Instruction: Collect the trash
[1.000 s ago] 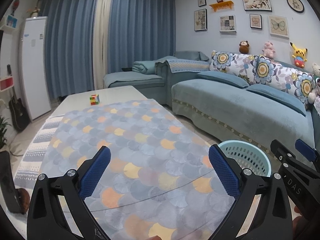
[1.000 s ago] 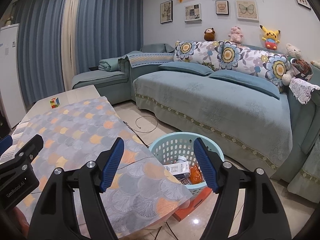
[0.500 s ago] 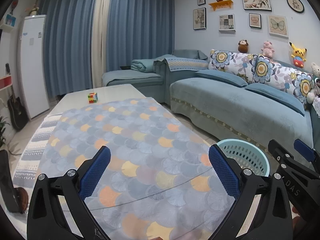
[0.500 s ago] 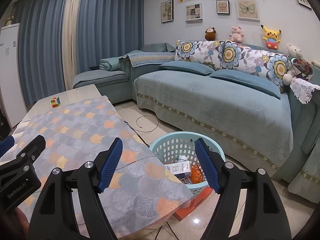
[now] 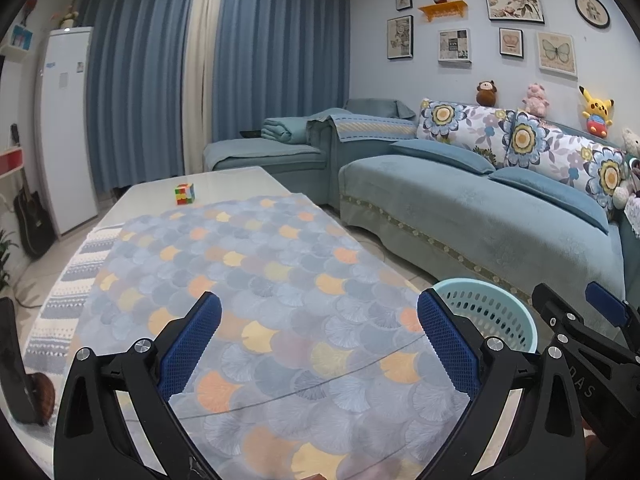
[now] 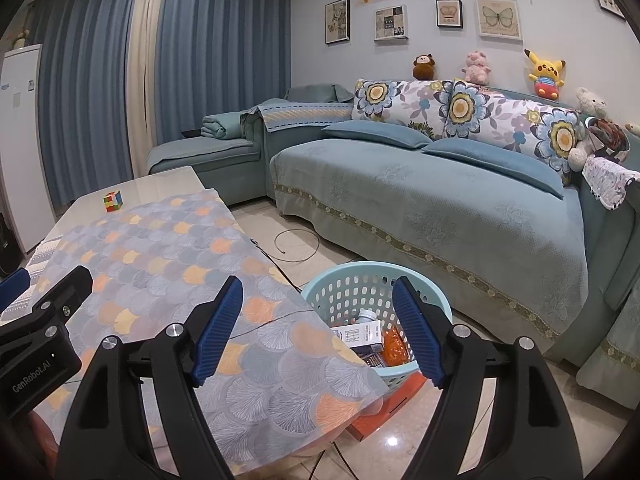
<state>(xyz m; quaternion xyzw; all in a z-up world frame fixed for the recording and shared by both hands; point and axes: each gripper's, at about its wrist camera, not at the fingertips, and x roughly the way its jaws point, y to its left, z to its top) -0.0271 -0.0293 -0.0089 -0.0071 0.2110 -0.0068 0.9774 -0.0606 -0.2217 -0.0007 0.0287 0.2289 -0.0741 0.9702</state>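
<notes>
While both hand-held grippers, left and right, gape empty, the round perforated plastic basket holds cartons.

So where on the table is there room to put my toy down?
Almost anywhere. The scale-patterned cloth is bare from the two open grippers, left gripper and right gripper, up to the puzzle cube. The white tabletop beside the cube is free too. Only the blue basket on the floor is crowded with trash.
</notes>
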